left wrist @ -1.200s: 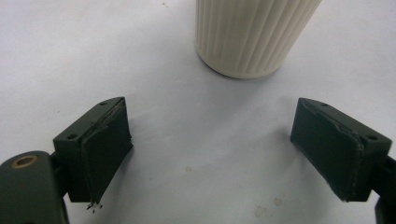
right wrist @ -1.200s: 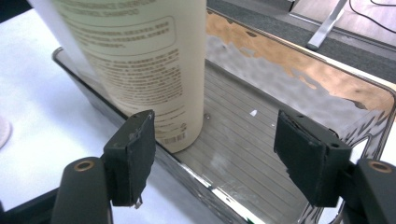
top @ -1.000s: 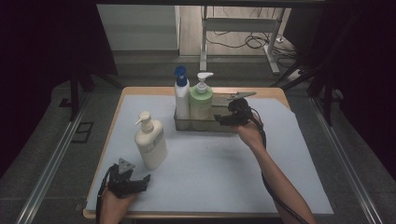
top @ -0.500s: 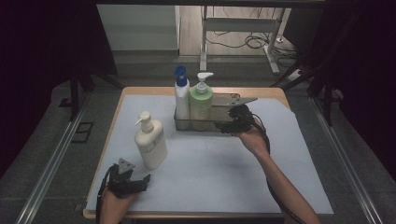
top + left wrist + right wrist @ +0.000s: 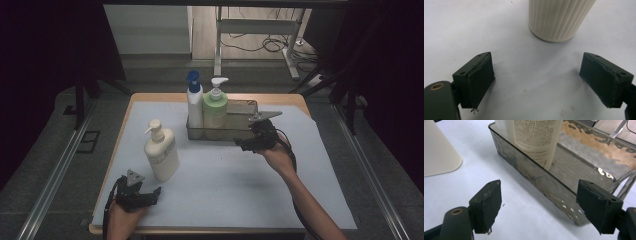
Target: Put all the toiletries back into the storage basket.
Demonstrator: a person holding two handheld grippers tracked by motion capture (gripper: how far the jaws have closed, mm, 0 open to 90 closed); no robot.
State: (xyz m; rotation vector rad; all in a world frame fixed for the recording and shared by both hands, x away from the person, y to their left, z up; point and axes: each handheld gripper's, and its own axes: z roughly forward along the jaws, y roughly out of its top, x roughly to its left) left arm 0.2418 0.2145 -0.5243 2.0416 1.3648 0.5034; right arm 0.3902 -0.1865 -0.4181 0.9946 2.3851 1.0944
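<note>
Right tongs (image 5: 240,145) gaping beside upright green bottle's (image 5: 215,111) tray (image 5: 247,106)

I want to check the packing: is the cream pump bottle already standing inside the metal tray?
No, the cream pump bottle stands on the white table cover, apart from the metal tray, which holds two other bottles.

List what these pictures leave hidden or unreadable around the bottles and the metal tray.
- Ribbed cream pump bottle: left gripper view, its top is cut off by the upper edge.
- Printed label on the pale bottle in the shiny metal tray: right gripper view, text too small to read.
- Tray's far corner: cut off at the right edge.
</note>
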